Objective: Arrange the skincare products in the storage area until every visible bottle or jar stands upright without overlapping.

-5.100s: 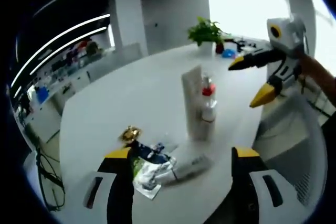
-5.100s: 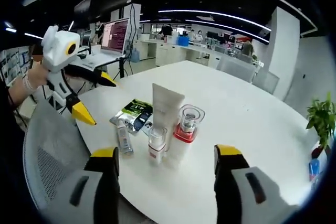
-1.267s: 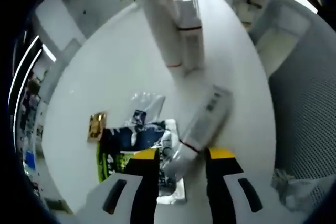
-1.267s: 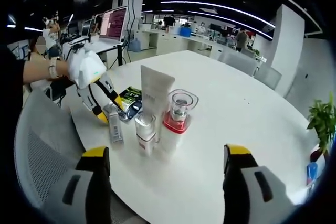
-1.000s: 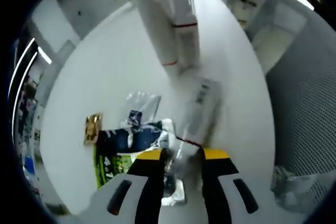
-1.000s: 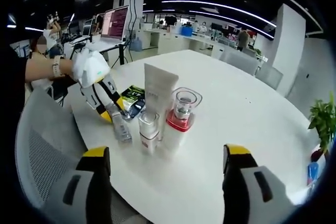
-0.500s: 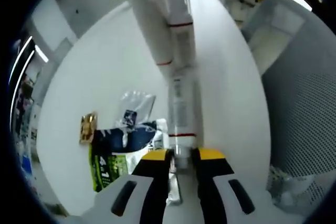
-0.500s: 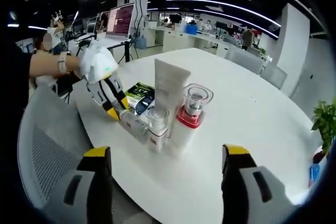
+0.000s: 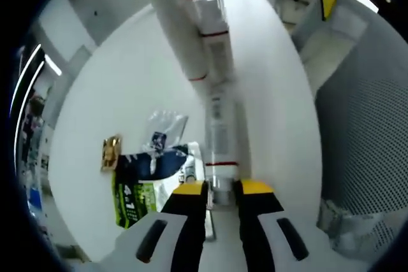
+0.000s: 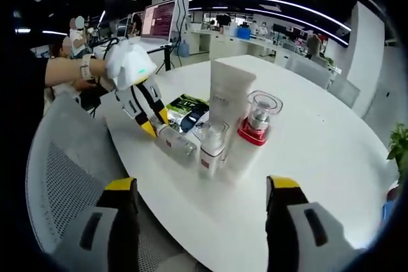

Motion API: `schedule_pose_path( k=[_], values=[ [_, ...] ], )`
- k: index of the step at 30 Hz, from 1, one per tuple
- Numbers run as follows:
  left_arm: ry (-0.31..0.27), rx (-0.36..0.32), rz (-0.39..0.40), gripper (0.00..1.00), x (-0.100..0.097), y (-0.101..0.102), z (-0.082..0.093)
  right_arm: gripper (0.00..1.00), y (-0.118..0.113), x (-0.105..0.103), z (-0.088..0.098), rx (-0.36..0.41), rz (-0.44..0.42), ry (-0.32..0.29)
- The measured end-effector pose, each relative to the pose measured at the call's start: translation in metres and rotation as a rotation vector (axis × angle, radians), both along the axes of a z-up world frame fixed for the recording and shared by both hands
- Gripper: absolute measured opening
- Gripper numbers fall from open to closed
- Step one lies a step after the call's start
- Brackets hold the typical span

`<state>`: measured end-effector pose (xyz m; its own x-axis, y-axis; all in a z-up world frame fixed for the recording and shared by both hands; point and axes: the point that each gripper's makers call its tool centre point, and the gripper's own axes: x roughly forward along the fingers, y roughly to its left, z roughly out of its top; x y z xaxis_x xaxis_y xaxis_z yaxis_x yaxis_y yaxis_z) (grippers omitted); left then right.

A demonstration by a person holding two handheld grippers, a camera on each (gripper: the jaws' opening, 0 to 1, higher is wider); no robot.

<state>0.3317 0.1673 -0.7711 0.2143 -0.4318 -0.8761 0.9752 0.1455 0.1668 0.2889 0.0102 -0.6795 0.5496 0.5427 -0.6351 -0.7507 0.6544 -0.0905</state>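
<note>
Left gripper (image 9: 221, 189) is clamped on the cap end of a slim white tube (image 9: 221, 133), its yellow-tipped jaws pressed close together on either side of the neck. That slim white tube runs straight out ahead of the jaws along the white table (image 9: 115, 81); it carries small dark print along its body and a thin red band just ahead of the jaws. In the right gripper view the same tube (image 10: 179, 143) sits tilted, cap end held in the left gripper (image 10: 158, 125) and far end near the base of the small pump bottle (image 10: 211, 147).

Beyond the tube's far end stand three upright products close together: a tall white tube (image 10: 228, 107) standing on its cap, the small pump bottle with a clear top and a red band low on its white body, and a red-collared bottle (image 10: 255, 125) with a clear domed cap. Beside the left gripper's jaws, on their left, lie flat sachets (image 9: 143, 179) in green, dark blue and clear foil, and a small gold packet (image 9: 111, 153) just past them.

Right gripper (image 10: 199, 197) hovers off the table edge with its jaws spread wide and nothing between them, the standing group straight ahead of it. A mesh chair (image 10: 60, 176) sits just below the left gripper.
</note>
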Motion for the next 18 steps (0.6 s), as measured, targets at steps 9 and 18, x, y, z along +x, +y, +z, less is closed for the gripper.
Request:
schedule_pose_path(
  k=[9,18],
  values=[
    [-0.044,0.008,-0.009,0.14,-0.008,0.002,0.016,0.65,0.017,-0.011,-0.005,0.008,0.055,0.024],
    [-0.048,0.02,-0.042,0.14,-0.02,-0.003,0.025,0.49,0.046,-0.023,-0.006,0.023,0.158,0.039]
  ],
)
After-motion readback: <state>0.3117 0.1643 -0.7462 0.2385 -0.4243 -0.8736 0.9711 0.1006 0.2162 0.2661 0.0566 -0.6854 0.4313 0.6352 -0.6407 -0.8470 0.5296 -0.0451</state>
